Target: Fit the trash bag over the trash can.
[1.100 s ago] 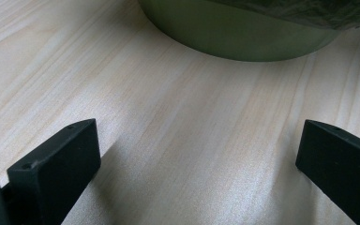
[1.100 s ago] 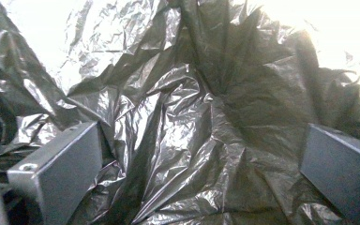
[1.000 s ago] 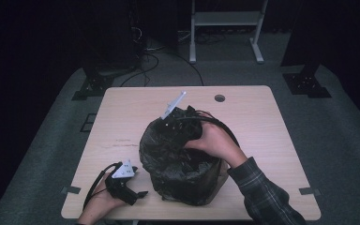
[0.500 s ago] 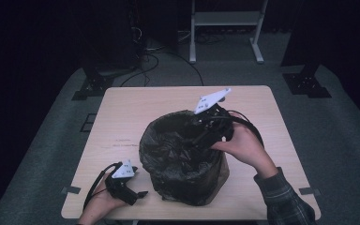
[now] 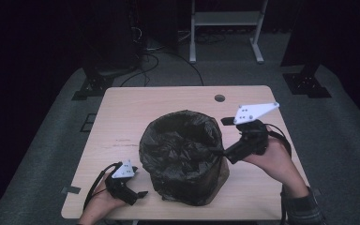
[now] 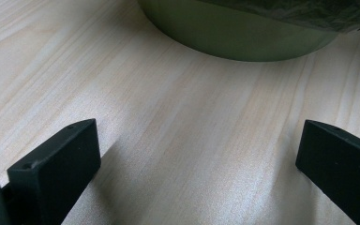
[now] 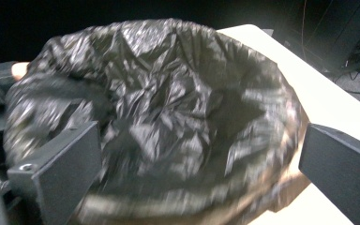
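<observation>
Standing upright — bag-lined bin [image 5: 183, 154], mouth upward

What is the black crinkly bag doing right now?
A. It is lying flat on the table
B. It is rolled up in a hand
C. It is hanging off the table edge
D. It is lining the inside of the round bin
D: the black bag is spread open inside the bin, folded over its rim, in the high view.

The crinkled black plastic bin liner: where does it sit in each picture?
High view: black plastic bin liner at table centre, lining the bin.
Left gripper view: its edge along the top, over the green bin wall.
Right gripper view: centre.
Shared landmark: pale wooden table.
</observation>
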Motion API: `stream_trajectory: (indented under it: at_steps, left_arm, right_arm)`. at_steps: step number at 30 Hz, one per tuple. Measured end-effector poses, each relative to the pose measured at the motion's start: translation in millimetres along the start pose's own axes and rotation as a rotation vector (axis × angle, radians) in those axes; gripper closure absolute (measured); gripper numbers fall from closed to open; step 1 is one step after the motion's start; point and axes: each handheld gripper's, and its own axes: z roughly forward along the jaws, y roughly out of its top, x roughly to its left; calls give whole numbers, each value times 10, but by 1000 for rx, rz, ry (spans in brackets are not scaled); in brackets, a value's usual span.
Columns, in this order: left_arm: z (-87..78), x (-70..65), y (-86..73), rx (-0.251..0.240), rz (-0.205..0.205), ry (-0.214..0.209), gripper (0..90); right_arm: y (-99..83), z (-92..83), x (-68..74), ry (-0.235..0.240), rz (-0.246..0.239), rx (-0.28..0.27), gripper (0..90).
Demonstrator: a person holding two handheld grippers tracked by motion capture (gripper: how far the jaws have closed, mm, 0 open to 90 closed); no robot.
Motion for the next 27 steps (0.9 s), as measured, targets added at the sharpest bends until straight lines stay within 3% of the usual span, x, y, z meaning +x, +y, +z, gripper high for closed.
stream_trajectory:
  at_steps: [4,10,17,20,27]
  left_arm:
    - [-1,0,1,1,0,0,0]
    - [-1,0,1,1,0,0,0]
    - [-1,0,0,1,1,0,0]
    - [-1,0,0,2,1,0,0]
    - [-1,0,0,1,0,0,0]
  right_arm:
    - [-208,-130,66,-21,-7,-14,0]
    - [-461,-179,101,-34,10,-22,0]
    - [-844,-58,157,-25,2,-8,0]
    - [-1012,10,181,11,16,-9,0]
    - [-1324,129,214,-7,40,40,0]
